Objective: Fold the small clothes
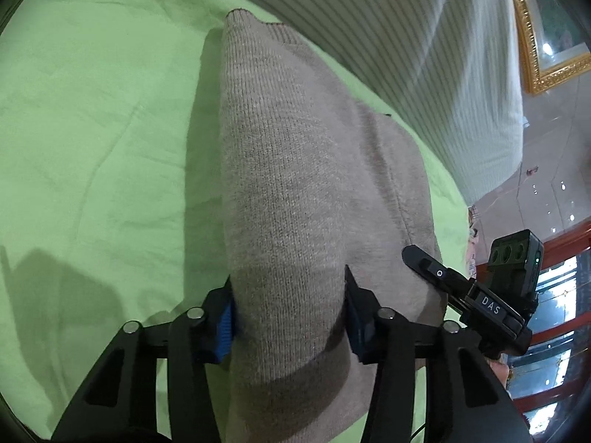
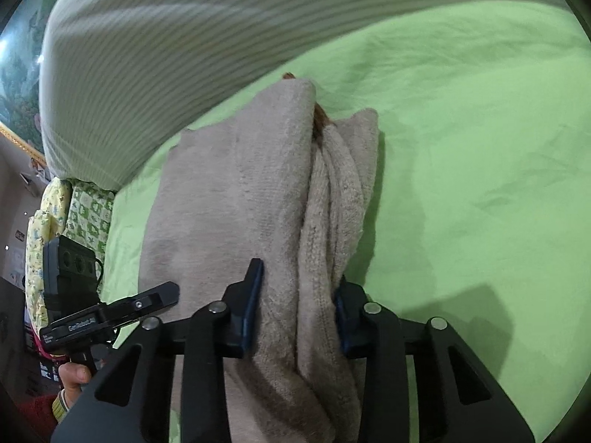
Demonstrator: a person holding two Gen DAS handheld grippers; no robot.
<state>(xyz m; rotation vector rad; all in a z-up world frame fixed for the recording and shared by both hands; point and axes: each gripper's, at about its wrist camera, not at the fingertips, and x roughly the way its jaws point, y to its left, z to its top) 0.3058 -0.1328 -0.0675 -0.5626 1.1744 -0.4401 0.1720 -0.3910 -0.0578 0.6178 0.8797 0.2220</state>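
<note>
A beige knitted garment (image 1: 295, 170) lies folded lengthwise on a light green sheet (image 1: 92, 110). My left gripper (image 1: 290, 313) is shut on the near edge of the garment, with cloth bunched between its blue pads. In the right wrist view the same garment (image 2: 229, 192) shows as thick folded layers, with a bit of brown fabric at its far end. My right gripper (image 2: 297, 313) is shut on those bunched layers at the near edge. Each gripper shows in the other's view, the right one (image 1: 480, 295) and the left one (image 2: 110, 310), close beside the garment.
The person's grey striped top (image 1: 424, 55) leans over the far side of the sheet. A gold picture frame (image 1: 532, 37) and a tiled floor lie off to the right. A patterned green and yellow cloth (image 2: 74, 214) hangs at the sheet's left edge.
</note>
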